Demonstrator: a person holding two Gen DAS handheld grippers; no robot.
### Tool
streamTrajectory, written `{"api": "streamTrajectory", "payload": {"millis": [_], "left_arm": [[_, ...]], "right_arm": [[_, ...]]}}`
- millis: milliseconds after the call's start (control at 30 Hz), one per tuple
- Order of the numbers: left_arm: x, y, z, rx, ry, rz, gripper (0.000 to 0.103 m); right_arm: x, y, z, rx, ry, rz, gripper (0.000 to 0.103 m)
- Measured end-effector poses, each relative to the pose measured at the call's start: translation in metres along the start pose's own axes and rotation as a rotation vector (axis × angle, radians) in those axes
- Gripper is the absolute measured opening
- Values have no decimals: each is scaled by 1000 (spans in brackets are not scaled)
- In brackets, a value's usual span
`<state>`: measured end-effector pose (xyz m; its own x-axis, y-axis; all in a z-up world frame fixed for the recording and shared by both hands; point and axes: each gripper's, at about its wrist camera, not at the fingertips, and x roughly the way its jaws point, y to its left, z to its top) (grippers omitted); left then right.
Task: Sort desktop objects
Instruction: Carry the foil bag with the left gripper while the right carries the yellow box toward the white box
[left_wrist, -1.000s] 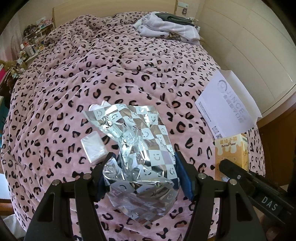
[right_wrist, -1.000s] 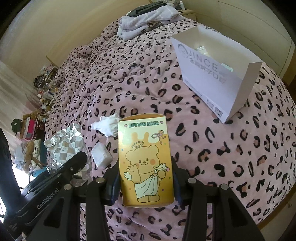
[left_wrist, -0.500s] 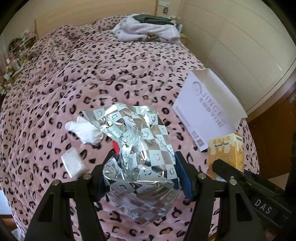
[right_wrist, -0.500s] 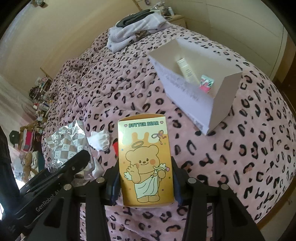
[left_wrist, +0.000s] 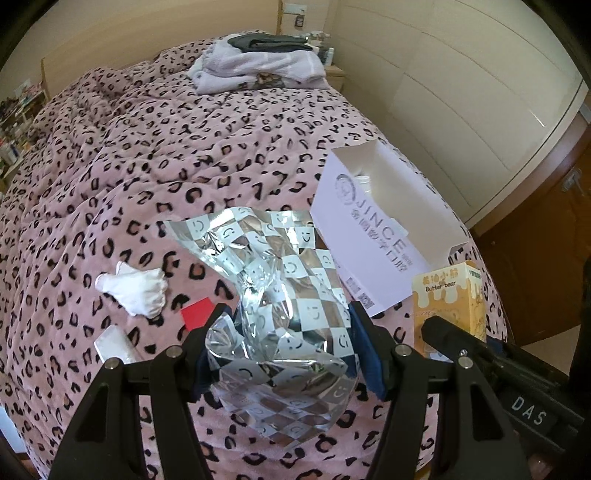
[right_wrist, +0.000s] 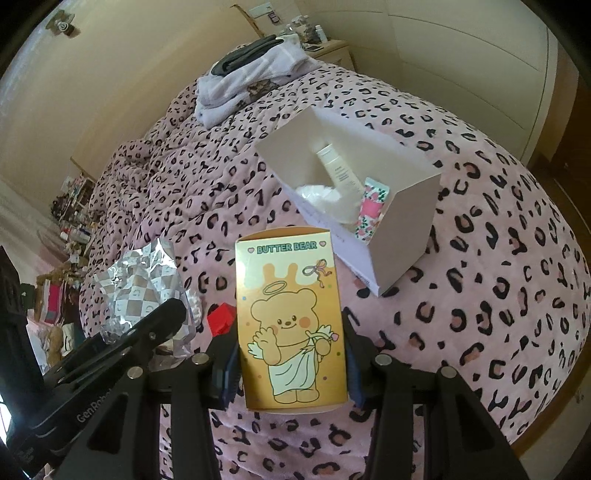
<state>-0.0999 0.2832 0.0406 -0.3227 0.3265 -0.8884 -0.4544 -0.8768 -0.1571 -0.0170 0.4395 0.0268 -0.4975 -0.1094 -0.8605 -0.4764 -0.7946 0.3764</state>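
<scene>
Left gripper (left_wrist: 284, 354) pinches crinkled silver checkered foil bag (left_wrist: 273, 302); right gripper (right_wrist: 290, 363) pinches yellow bear-printed carton (right_wrist: 291, 317), both just short of open white cardboard box (right_wrist: 402, 221). Risk: slick foil slipping out.

The white box (right_wrist: 402, 221) at the upper right of the right wrist frame is open on top, but a tube (right_wrist: 338, 168), a flowery packet (right_wrist: 371, 210) and white stuff (right_wrist: 321, 197) fill part of it. The bed (left_wrist: 177, 147) at the upper left is bare.
</scene>
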Motion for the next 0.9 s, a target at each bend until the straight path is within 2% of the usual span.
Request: {"api": "streamTrajectory", "payload": {"millis": [467,900], "left_arm": [[15,-24,37,54,-30,-61,64],[31,-28,65,94,-32,-125,64]], "right_arm": [[-2,-18,26,25,-38,-27,46],[3,-19,46,47,-62,-46,46]]}}
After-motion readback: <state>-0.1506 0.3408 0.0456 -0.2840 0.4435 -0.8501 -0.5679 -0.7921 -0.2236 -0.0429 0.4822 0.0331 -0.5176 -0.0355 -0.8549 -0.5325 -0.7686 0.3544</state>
